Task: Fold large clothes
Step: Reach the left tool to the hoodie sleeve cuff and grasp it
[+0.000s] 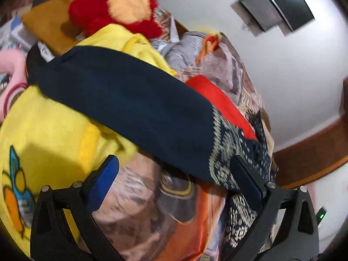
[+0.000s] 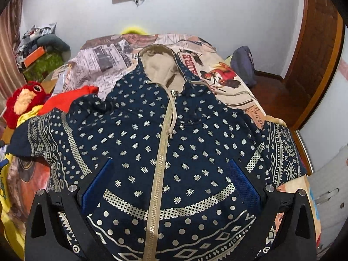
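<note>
A navy zip hoodie (image 2: 174, 143) with a silver pattern and beige hood lies front up on the bed, spread out, sleeves to both sides. My right gripper (image 2: 171, 167) is open above its lower front, blue pads either side of the zipper. In the left wrist view one navy sleeve (image 1: 130, 104) lies stretched across a yellow garment (image 1: 43, 126). My left gripper (image 1: 174, 165) is open, its fingers astride the sleeve's patterned end, not closed on it.
The bed has a printed cover (image 2: 102, 58). A red plush toy (image 2: 24, 100) and a red cloth (image 2: 65, 100) lie at the left. A dark bag (image 2: 243, 65) sits by the bed's far right edge. A wooden door (image 2: 315, 54) stands at the right.
</note>
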`<action>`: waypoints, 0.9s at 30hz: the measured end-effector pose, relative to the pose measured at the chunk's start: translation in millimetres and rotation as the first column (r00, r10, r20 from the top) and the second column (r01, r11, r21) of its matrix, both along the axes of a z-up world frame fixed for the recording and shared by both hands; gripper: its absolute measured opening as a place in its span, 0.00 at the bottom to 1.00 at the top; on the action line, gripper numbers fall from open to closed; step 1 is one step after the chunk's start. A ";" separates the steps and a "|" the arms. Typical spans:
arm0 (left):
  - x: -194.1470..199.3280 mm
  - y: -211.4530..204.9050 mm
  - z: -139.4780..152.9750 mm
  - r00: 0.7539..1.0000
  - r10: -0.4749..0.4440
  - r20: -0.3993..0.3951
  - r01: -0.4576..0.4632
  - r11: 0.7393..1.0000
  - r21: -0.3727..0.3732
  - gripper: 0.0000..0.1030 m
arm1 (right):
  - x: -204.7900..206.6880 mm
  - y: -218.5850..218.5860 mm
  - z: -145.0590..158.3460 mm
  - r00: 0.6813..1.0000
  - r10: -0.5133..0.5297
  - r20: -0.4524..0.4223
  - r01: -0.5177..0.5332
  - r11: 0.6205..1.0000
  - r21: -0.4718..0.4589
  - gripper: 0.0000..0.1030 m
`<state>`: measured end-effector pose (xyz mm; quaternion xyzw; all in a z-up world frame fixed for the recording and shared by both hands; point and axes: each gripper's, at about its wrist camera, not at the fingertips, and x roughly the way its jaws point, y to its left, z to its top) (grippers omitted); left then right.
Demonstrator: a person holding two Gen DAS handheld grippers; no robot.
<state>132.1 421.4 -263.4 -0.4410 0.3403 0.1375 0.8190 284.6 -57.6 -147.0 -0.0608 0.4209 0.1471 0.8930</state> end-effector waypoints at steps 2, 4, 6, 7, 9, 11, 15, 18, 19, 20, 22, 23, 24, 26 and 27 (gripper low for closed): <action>2.3 14.4 -7.0 0.999 0.031 -0.017 -0.031 1.000 0.003 0.96 | 1.9 3.2 -2.3 1.000 0.007 -0.008 -0.007 1.000 -0.010 1.00; 7.4 24.2 -12.4 0.998 0.048 -0.033 -0.048 0.999 0.003 0.88 | 3.4 5.7 -3.4 1.000 0.015 -0.010 -0.015 1.000 -0.018 1.00; 13.0 34.4 -16.8 0.998 0.059 -0.035 -0.059 0.998 -0.003 0.87 | 4.4 7.8 -3.8 1.000 0.018 -0.006 -0.018 0.999 -0.026 1.00; 16.4 38.1 -16.8 0.997 0.066 -0.036 -0.066 0.998 0.005 0.86 | 4.8 8.6 -3.6 1.000 0.019 -0.003 -0.019 0.999 -0.029 1.00; 23.1 44.1 -16.8 0.995 0.083 -0.056 -0.081 0.996 0.032 0.85 | 5.9 9.8 -3.1 1.000 0.017 0.001 -0.017 0.999 -0.036 1.00; 28.9 48.1 -19.3 0.991 0.117 -0.067 -0.114 0.993 0.038 0.85 | 6.4 11.3 -2.5 1.000 0.018 0.004 -0.018 0.999 -0.039 1.00; 35.7 50.0 -19.4 0.980 0.168 -0.110 -0.161 0.984 0.073 0.73 | 4.3 12.9 0.3 1.000 0.020 0.018 -0.019 0.998 -0.055 1.00; 42.2 39.6 -12.5 0.962 0.177 -0.210 -0.136 0.971 0.195 0.34 | 1.0 12.9 5.4 0.999 0.026 0.032 -0.024 0.998 -0.062 1.00; 44.9 36.9 -10.3 0.955 0.177 -0.239 -0.120 0.964 0.237 0.21 | -0.7 12.6 7.8 0.999 0.028 0.038 -0.026 0.998 -0.062 1.00; 46.2 31.7 -5.7 0.950 0.174 -0.260 -0.098 0.955 0.281 0.17 | -2.0 11.8 10.2 0.999 0.030 0.045 -0.027 0.998 -0.061 1.00; 48.5 23.0 5.8 0.946 0.169 -0.276 -0.066 0.935 0.349 0.09 | -5.7 9.9 15.4 0.998 0.034 0.061 -0.030 0.998 -0.056 1.00; 49.4 17.8 14.4 0.947 0.166 -0.276 -0.049 0.921 0.386 0.07 | -6.9 9.0 17.1 0.997 0.034 0.066 -0.031 0.998 -0.055 1.00; 50.2 12.5 23.9 0.950 0.162 -0.269 -0.036 0.908 0.417 0.05 | -7.9 8.1 18.7 0.997 0.035 0.070 -0.031 0.998 -0.055 1.00; 53.3 -0.1 48.5 0.960 0.144 -0.238 -0.013 0.877 0.481 0.05 | -9.9 5.5 21.5 0.996 0.037 0.077 -0.033 0.998 -0.053 1.00; 55.2 -4.9 57.8 0.965 0.135 -0.226 -0.004 0.865 0.501 0.04 | -11.1 5.1 22.4 0.996 0.038 0.079 -0.034 0.998 -0.052 1.00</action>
